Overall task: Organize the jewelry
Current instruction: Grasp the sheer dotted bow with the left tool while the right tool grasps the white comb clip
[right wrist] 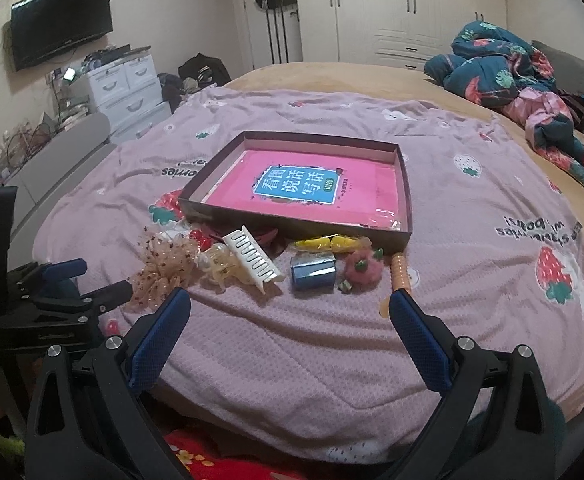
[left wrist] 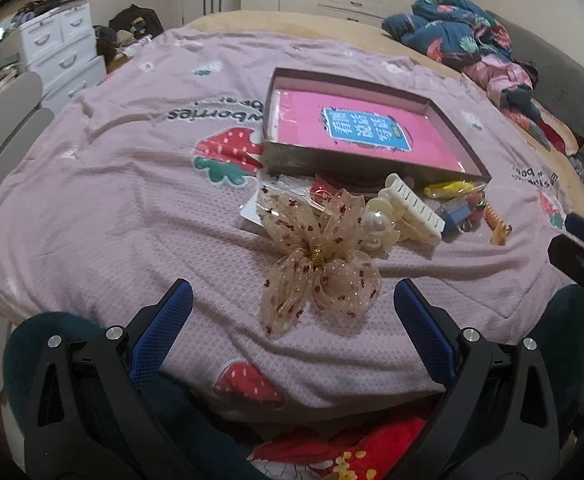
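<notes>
Both my left tongs (left wrist: 292, 300) and right tongs (right wrist: 290, 308) hang apart and empty over the bed. The sheer ribbon bow (left wrist: 316, 256) lies just ahead of the left pair; beyond it sit the white claw clip (left wrist: 414, 208), blue clip (right wrist: 312, 272) and the rest. I'd pinch the bow at its gold knot, then lift it over the wall of the box (left wrist: 356, 162) beyond.

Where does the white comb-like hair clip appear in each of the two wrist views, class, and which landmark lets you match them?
Left wrist view: the white hair clip lies right of centre, just right of the sheer bow.
Right wrist view: the clip lies left of centre, again just right of the bow.
Shared landmark: the shallow box holding the pink book, directly behind the clip.
</notes>
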{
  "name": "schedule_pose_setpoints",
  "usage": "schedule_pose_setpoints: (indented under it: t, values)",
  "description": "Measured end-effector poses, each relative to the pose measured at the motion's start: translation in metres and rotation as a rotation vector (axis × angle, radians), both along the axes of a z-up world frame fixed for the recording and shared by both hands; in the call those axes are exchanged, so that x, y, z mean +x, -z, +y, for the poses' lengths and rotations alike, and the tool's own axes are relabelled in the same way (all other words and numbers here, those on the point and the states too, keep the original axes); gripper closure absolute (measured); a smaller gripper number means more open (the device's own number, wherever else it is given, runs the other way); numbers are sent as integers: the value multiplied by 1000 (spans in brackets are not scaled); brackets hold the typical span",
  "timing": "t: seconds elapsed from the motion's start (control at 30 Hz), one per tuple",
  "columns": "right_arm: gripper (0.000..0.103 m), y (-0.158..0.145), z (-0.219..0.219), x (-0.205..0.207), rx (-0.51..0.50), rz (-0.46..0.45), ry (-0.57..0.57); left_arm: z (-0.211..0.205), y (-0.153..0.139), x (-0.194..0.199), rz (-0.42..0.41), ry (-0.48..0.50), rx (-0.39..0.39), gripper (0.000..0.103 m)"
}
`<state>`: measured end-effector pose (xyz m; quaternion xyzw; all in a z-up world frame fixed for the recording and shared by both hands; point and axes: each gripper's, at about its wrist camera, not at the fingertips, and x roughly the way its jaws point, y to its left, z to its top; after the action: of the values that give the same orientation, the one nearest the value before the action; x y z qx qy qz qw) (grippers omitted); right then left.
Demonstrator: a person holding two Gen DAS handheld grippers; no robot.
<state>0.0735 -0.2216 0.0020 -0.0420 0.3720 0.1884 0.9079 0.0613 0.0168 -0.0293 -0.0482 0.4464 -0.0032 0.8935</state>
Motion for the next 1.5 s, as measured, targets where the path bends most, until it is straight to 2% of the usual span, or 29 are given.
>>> schedule_pose_setpoints:
  t: [0.4, 0.63, 0.67, 0.8, 0.87, 1.03, 1.23, 1.4, 1.5]
  values:
    - [4, 26, 21, 43, -95, 63, -86, 1, 18, 24, 41, 30, 48, 9]
    - [5, 39, 34, 58, -132, 86, -128, 14, 34, 37, 79, 40, -11, 11]
    - [5, 40, 36, 58, -134, 88, -136, 15, 35, 38, 81, 41, -16, 13]
    - [6, 44, 49, 64, -164, 89, -175, 17, 41, 39, 90, 62, -41, 32]
    - [17, 48, 56, 68, -181, 100, -197, 18, 42, 39, 87, 82, -63, 40]
    - [27, 55, 69, 77, -210, 106, -229, 16, 43, 37, 82, 127, -116, 69]
    - [44, 66, 78, 88, -235, 130, -262, 15, 41, 35, 71, 152, -144, 95]
    - [52, 72, 85, 88, -257, 120, -317, 19, 36, 31, 59, 149, -174, 99]
    - [64, 81, 90, 90, -254, 148, -346, 20, 30, 28, 46, 149, -183, 99]
